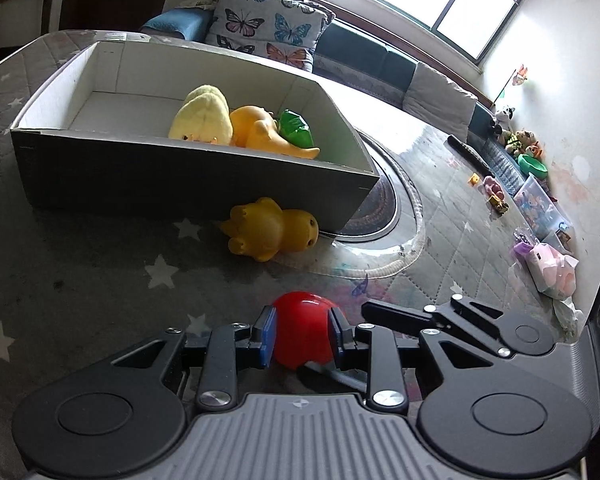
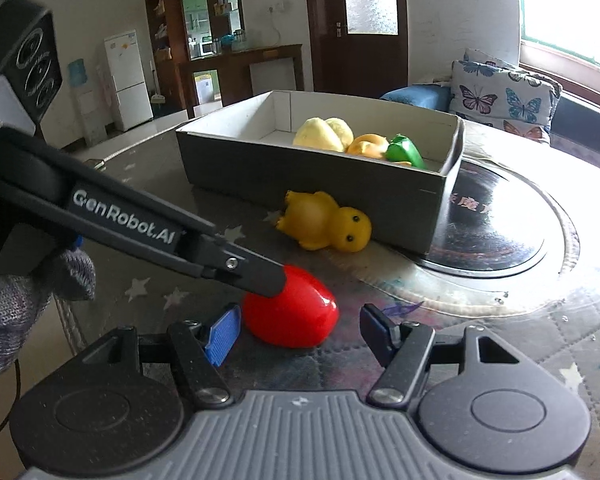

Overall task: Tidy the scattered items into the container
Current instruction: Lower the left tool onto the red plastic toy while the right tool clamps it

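My left gripper [image 1: 303, 334] is shut on a shiny red toy [image 1: 303, 332], low over the table; it also shows in the right wrist view [image 2: 292, 312] with the left gripper's finger [image 2: 256, 276] on it. My right gripper [image 2: 300, 332] is open around the red toy without touching it. A yellow rubber dinosaur [image 1: 270, 230] lies on the table against the front wall of the grey cardboard box [image 1: 180, 176], also in the right wrist view [image 2: 324, 220]. Inside the box lie a yellow plush [image 1: 202, 118], an orange toy [image 1: 260, 130] and a green toy [image 1: 296, 128].
The table has a star-patterned cover and a round black inset plate [image 2: 496, 232] under the box's right end. A sofa with butterfly cushions [image 1: 268, 28] stands behind. Toys and a bin [image 1: 540, 204] lie on the floor at the right.
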Demonstrator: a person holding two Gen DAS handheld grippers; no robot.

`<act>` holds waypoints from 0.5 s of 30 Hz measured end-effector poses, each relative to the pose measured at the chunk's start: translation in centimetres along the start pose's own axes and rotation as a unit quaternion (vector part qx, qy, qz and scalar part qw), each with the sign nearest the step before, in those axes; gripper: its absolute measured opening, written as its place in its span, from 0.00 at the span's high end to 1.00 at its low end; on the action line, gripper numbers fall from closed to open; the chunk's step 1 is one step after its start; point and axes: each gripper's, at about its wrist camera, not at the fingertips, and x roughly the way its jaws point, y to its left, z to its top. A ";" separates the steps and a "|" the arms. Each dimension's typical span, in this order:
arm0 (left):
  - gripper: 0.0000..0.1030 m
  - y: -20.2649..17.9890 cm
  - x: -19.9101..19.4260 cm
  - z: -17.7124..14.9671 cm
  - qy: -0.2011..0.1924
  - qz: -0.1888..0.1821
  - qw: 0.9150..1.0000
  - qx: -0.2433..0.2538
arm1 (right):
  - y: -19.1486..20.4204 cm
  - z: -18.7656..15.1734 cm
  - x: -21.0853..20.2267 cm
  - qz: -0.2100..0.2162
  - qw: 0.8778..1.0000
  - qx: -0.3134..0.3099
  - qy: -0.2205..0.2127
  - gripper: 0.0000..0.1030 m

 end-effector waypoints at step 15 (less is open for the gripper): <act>0.59 -0.8 1.4 0.6 0.020 0.013 0.999 0.032 | 1.5 -0.4 1.5 -0.023 0.999 -0.031 -0.001 0.40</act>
